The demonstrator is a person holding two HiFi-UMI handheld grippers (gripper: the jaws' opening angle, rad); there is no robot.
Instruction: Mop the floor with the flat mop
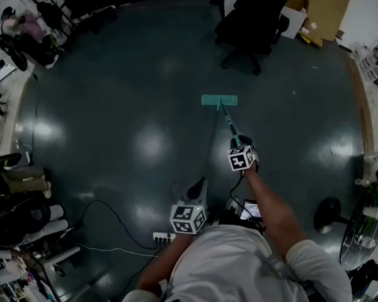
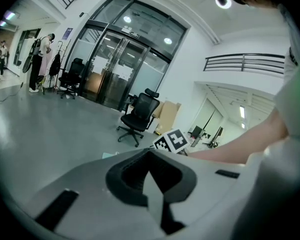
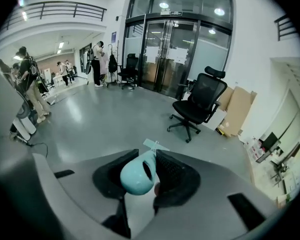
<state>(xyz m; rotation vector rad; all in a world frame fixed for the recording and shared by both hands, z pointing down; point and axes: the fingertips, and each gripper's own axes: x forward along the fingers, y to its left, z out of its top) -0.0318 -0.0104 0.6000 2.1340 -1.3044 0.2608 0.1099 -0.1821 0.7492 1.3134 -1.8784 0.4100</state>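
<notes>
Nearest the lens, the person's white shirt (image 1: 220,263) was seen at the bottom edge. To the left, a power strip (image 1: 163,236) and its cables (image 1: 99,202) were laid on the dark floor (image 1: 113,106) near the feet. It was judged that they should be skirted on any backward pull.

The left gripper (image 1: 200,182) was held off the mop, its jaws closed together on nothing. The flat mop (image 1: 219,100) was set with its pad on the floor well ahead. Its handle (image 1: 229,123) was clamped at the top end by the right gripper (image 1: 238,142).

For a clean pass, the pad would best be held flat and driven in straight, overlapping lanes, with the free gripper brought onto the handle for steadiness.

Further right, an office chair (image 1: 252,24) was parked just beyond the pad. Cardboard (image 1: 327,5) was stacked by the wall, and both were judged to limit the forward stroke.
</notes>
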